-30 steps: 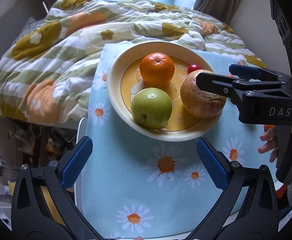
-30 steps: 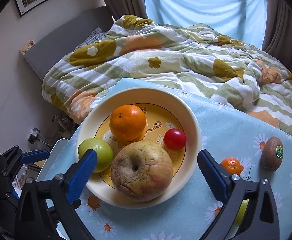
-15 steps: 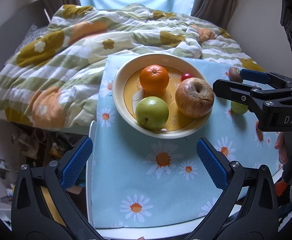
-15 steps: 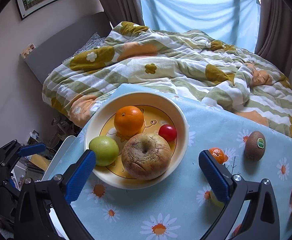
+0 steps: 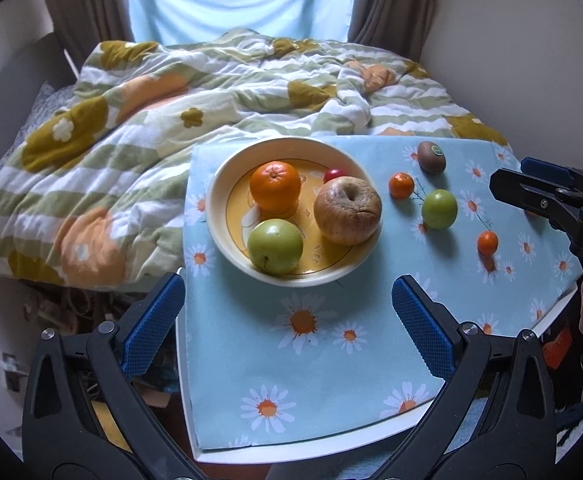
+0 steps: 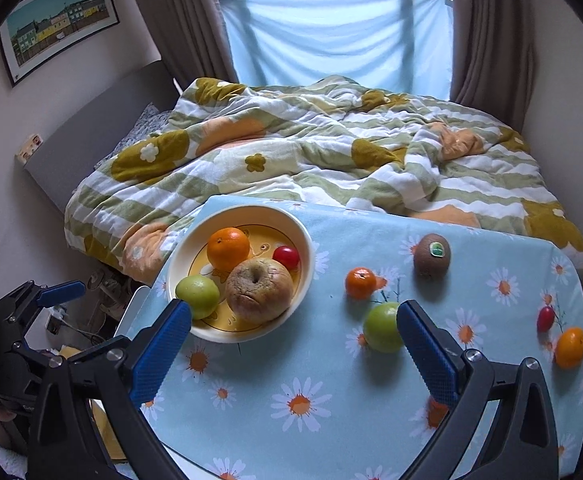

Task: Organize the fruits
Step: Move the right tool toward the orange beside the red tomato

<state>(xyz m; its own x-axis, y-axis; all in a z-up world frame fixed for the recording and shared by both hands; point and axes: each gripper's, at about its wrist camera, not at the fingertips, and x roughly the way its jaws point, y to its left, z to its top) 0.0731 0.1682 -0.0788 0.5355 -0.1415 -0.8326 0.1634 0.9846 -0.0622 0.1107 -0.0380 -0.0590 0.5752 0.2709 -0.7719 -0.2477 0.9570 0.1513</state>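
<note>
Fruits lie in two groups on the daisy-printed blue tabletop (image 6: 331, 380): a wrinkled brown apple (image 6: 259, 290), a round orange (image 6: 228, 249), a green apple (image 6: 197, 295) and a small red tomato (image 6: 286, 256) sit in the cream bowl (image 6: 307, 240), while the rest remain loose. Nearest the right tongs (image 6: 293, 342) is a loose green round fruit (image 6: 381, 327), just ahead and touching the inner edge of the right-side pad in view; a small mandarin (image 6: 360, 282) and a brown kiwi (image 6: 432, 256), roughly upright, lie farther ahead. The right tongs are spread wide and hold nothing; the left tongs (image 5: 289, 322) are likewise wide and empty, well to the left, facing the bowl. The right side is judged nearer. A red tomato (image 6: 545, 318) and another mandarin (image 6: 570, 347) sit far right, distorted near the rim. The green fruit's near side is hidden by the pad.
</note>
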